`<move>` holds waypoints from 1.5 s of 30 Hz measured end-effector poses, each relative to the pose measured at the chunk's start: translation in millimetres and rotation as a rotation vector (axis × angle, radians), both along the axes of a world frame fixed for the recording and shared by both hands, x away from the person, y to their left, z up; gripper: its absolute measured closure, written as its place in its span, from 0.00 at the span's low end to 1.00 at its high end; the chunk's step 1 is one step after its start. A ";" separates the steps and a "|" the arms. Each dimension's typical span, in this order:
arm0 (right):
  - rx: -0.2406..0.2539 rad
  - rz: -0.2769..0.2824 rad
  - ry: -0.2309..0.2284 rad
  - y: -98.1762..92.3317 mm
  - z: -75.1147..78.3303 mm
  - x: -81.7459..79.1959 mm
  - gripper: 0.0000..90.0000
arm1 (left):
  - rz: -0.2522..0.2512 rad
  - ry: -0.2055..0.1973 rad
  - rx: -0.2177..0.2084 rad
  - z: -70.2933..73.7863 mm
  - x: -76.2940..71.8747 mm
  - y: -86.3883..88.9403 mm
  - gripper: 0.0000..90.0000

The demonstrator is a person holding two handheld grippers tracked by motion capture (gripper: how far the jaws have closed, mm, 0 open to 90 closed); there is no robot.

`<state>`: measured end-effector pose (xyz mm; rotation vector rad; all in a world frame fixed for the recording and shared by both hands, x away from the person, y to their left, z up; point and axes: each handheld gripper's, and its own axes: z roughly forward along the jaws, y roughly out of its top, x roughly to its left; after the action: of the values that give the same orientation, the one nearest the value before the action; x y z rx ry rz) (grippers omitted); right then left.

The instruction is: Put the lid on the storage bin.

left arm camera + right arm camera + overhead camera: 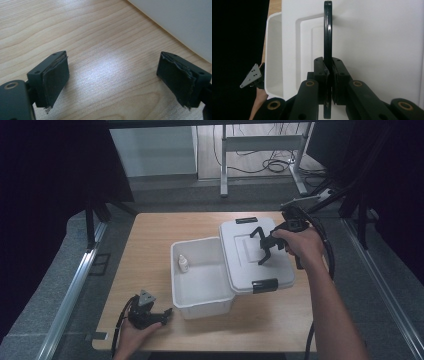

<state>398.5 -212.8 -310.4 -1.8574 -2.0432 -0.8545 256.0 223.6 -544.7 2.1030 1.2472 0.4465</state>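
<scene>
Jaws pinch lid handle (pixel 327 37); bin (pixel 200 290) holds bottle (pixel 183 264).

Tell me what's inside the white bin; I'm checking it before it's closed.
A small white bottle stands inside the bin, near its left wall. The lid covers the right part, hiding anything beneath.

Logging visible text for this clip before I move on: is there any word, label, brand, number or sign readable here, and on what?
None can be read.
Small bottle in the white bin: any label is too small to read.
White lid, its black handle clamped in the right claw: no print visible.
Left claw, open over the wooden table: no markings.
</scene>
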 end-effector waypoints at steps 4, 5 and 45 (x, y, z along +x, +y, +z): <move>0.004 0.006 0.002 5.4 0.2 -0.1 0.93 | 0.000 0.000 0.000 0.0 0.0 0.0 0.12; 0.001 0.004 0.002 8.6 -0.5 0.0 0.93 | 0.000 0.000 0.000 0.0 0.0 0.0 0.12; 0.014 0.060 0.070 88.2 -13.3 11.1 0.93 | -0.008 -0.005 -0.001 -0.2 1.0 0.3 0.12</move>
<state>409.6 -124.6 -323.6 -1.7836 -2.0338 -0.7754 256.9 223.9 -544.9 2.1043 1.2355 0.4474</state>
